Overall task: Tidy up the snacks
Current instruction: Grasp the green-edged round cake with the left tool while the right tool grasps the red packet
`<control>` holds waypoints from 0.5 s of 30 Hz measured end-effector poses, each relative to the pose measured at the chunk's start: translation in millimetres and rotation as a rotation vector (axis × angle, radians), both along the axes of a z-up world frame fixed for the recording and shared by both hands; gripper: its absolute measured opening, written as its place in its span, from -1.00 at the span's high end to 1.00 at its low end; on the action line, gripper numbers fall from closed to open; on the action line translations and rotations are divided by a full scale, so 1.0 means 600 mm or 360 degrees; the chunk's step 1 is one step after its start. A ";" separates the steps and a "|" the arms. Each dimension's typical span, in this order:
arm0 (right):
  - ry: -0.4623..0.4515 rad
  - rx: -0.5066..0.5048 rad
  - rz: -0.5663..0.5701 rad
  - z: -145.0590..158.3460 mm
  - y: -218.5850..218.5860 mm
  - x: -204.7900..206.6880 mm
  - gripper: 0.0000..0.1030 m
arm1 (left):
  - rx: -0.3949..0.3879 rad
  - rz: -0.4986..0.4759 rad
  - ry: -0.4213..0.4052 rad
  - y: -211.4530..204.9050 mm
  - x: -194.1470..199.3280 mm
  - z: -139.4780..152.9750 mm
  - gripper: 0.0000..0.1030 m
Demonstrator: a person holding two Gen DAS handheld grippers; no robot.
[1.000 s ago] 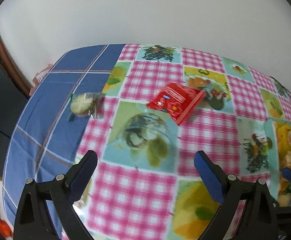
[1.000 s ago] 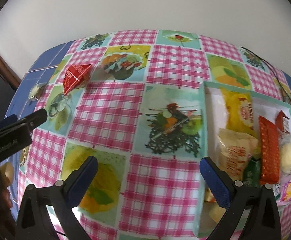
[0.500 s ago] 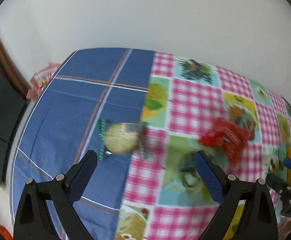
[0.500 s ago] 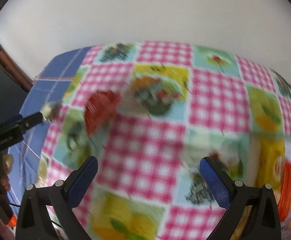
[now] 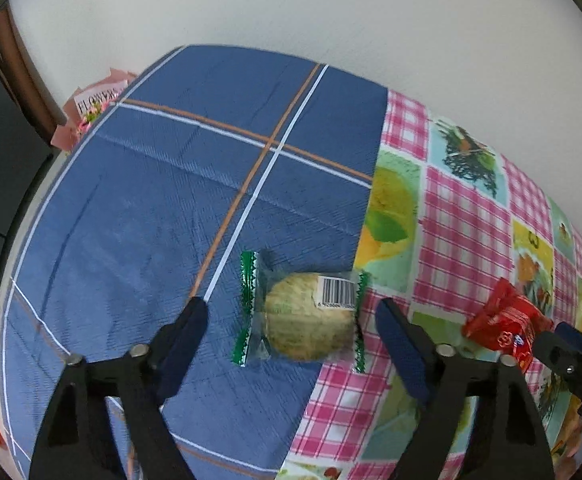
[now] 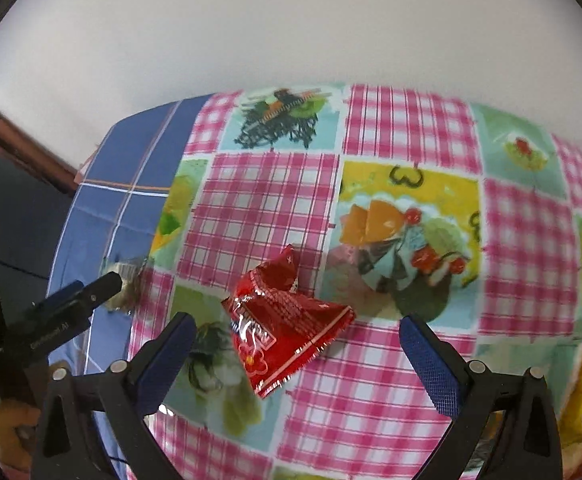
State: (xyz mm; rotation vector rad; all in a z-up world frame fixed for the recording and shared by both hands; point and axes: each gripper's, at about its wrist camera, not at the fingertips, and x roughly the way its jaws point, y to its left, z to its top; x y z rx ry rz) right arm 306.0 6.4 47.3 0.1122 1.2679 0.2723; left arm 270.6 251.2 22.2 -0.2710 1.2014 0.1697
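Looking like home setting, likely dining or living corner. Table standing against plain white wall (image 5: 291, 8), wearing two overlapping cloths: blue plaid cloth (image 5: 171, 200) and pink gingham oilcloth with fruit pictures (image 6: 411, 240). Wrapped snacks lying loose on top. Pink packet printed "FLOWERS" (image 5: 95, 100) sitting beyond table's far edge, beside dark wooden frame (image 5: 23, 72).
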 end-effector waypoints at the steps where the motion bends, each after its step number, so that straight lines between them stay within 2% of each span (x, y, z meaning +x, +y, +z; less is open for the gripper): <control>1: 0.0006 0.0005 -0.0010 -0.007 0.002 0.002 -0.97 | -0.0004 -0.0002 0.0007 0.000 0.002 -0.004 -0.62; 5: 0.0053 0.0049 -0.0021 -0.033 0.014 0.005 -0.70 | -0.0006 -0.0003 0.0032 0.002 0.010 -0.023 -0.53; 8: 0.0050 0.0050 -0.0024 -0.041 0.021 0.003 -0.33 | -0.0048 0.0007 0.0018 0.003 0.012 -0.025 -0.35; 10: 0.0056 0.0076 -0.0031 -0.045 0.024 0.001 -0.24 | -0.0026 -0.0010 0.0016 -0.001 0.016 -0.023 -0.26; 12: 0.0044 0.0074 -0.0026 -0.046 0.028 -0.001 -0.20 | -0.0023 -0.0028 0.0009 -0.007 0.019 -0.022 -0.09; 15: 0.0032 0.0080 -0.0009 -0.043 0.027 -0.005 -0.14 | 0.0021 -0.0048 -0.0004 -0.018 0.021 -0.019 -0.03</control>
